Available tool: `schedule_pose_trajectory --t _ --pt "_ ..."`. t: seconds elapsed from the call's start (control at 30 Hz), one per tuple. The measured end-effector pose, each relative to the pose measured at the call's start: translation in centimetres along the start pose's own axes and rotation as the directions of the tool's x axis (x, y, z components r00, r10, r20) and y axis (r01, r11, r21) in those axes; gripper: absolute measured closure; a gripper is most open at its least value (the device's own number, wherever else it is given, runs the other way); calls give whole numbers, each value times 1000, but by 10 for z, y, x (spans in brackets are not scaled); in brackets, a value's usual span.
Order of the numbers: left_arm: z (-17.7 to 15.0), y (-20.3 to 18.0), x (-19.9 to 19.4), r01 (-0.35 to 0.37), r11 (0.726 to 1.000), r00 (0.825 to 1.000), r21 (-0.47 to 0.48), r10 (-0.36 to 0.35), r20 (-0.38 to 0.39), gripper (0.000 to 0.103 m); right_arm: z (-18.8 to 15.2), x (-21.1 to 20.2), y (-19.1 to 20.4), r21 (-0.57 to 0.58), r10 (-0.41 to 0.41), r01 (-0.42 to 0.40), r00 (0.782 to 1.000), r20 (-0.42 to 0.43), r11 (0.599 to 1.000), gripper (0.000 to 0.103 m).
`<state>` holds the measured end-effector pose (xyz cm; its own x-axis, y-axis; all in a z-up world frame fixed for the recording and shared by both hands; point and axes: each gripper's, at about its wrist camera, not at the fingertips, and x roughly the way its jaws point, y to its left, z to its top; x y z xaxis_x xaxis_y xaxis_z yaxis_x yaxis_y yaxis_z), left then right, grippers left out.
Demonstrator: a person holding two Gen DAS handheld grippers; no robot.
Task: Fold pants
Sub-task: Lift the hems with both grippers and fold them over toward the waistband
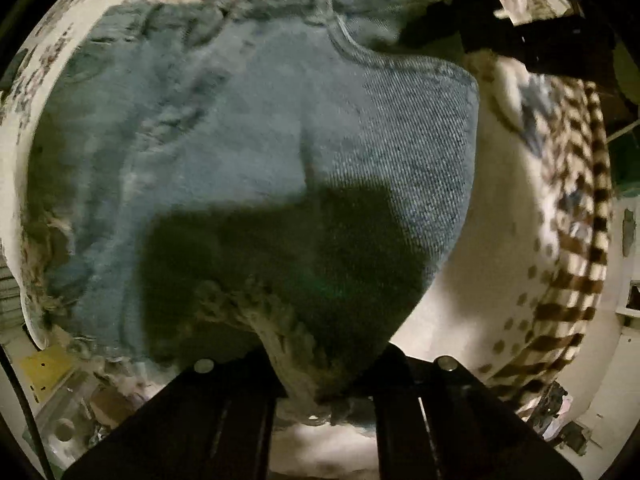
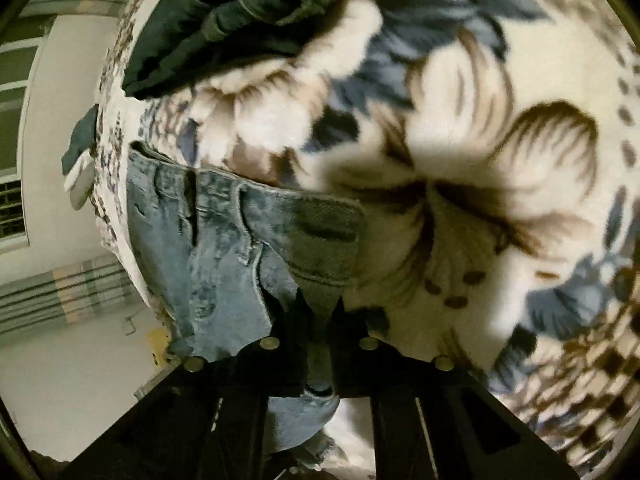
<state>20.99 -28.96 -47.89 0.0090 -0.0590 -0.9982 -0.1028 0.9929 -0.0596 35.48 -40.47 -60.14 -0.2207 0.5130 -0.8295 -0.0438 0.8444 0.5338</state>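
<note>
The faded blue denim pants with frayed white edges (image 1: 248,152) lie spread on a fluffy cream blanket with blue and brown flowers (image 2: 460,92). In the left view the pants fill the middle of the frame. The left gripper (image 1: 326,376), at the bottom, has its jaws clamped on a frayed edge of the denim. In the right view the pants sit at the lower left, and the right gripper (image 2: 320,344) has its jaws pinched on another bit of denim. A dark folded cloth (image 2: 224,20) lies at the upper left.
</note>
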Motion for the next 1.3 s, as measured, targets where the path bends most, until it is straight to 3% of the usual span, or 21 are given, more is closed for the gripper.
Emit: schedule_pose_trajectory --t 0.23,0.37,0.4,0.47,0.5,0.57,0.6,0.7,0.97,1.17,1.27,1.3 --pt "19 53 -95 45 999 997 -26 -43 63 99 -12 -39 44 -5 -8 9 998 60 1000 97" --pt "29 122 -137 73 995 993 -71 -66 99 99 -12 -55 92 -30 -17 20 996 91 999 97" --pt "15 148 -125 77 994 992 -82 -68 106 99 -13 -58 99 -37 -17 21 995 93 999 97" --pt "23 187 -132 83 990 991 -110 -70 113 99 -10 -59 127 -61 -28 34 995 99 998 97" --pt "-5 185 -119 80 989 991 -121 -66 116 99 -8 -59 136 -71 -31 38 995 99 997 97" --pt "-3 214 -123 81 986 991 -147 -64 118 99 -1 -51 168 -91 -42 51 994 97 995 97" --pt "-7 193 -99 75 985 991 -154 -56 121 99 4 -45 183 -98 -48 57 994 95 994 97" --pt "1 202 -75 67 980 990 -186 -41 137 99 22 -23 228 -126 -71 83 993 93 989 97" --pt "23 288 -27 59 948 996 -314 -35 82 99 69 74 310 -186 -146 150 989 39 971 97" --pt "23 330 11 129 912 991 -389 -129 26 93 90 150 345 -235 -290 275 956 -33 933 96" --pt "16 347 3 158 886 987 -437 -144 64 82 98 166 349 -208 -289 269 955 -70 940 75" --pt "12 351 -2 153 883 988 -444 -132 78 74 100 169 352 -204 -265 242 960 -94 948 58"
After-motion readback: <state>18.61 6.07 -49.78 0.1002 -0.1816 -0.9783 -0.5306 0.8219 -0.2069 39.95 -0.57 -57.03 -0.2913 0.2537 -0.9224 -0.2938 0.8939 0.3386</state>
